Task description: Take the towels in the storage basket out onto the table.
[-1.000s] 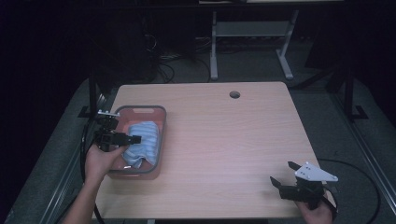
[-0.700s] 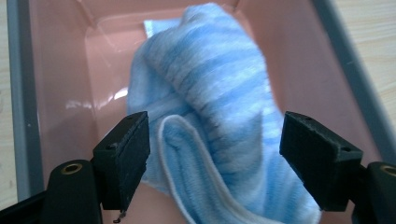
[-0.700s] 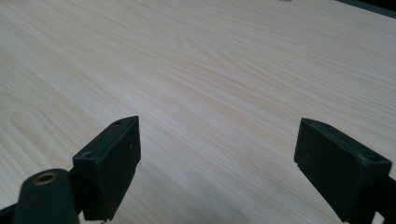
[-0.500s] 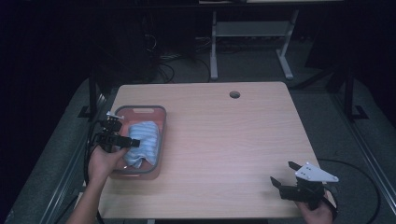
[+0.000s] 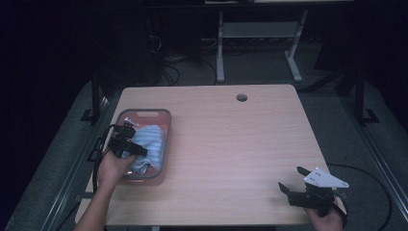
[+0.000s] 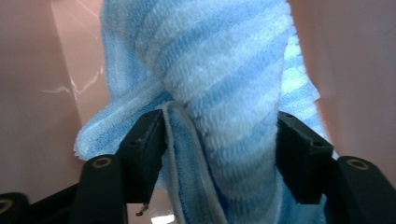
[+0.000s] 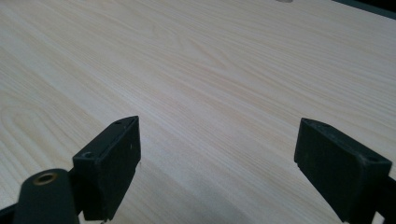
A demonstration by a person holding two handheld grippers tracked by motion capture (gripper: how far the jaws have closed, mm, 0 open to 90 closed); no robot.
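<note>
- No brand, label or other writing can be read on anything here
- The left gripper (image 5: 126, 142) is down in the pink tray (image 5: 144, 114) with a fold of the blue striped towel (image 6: 224, 93) between its fingers (image 6: 144, 144); they have just been closing on it, and in the left gripper view the bunched cloth fills the gap from one pad to the other, so the fingers now grip the towel at about half their spread
- Between those fingers the towel stands up as a thick rolled ridge; a thinner hemmed edge lies just beside the inner face of the finger on the left of that view, and looser folds spread out beyond the fingertips
- The towel is soft looped terry in light and mid blue bands, crumpled rather than flat; it lies inside the tray, on the side of it near the person
- The tray is a rounded rectangle of smooth, glossy pink plastic with a grey rim, and its walls rise on either side of the left fingers
- The right gripper (image 5: 294, 179) is well apart from the tray, at the near right corner of the worktop (image 5: 231, 144); its fingers (image 7: 116, 154) stand wide open, holding nothing, with bare wood between and beyond them
- The worktop is pale laminate with a fine straight wood grain, matt and flat, with a small round hole (image 5: 241, 97) near its far edge
- The fingers of both grippers are matt black, blocky pads with square edges
</note>
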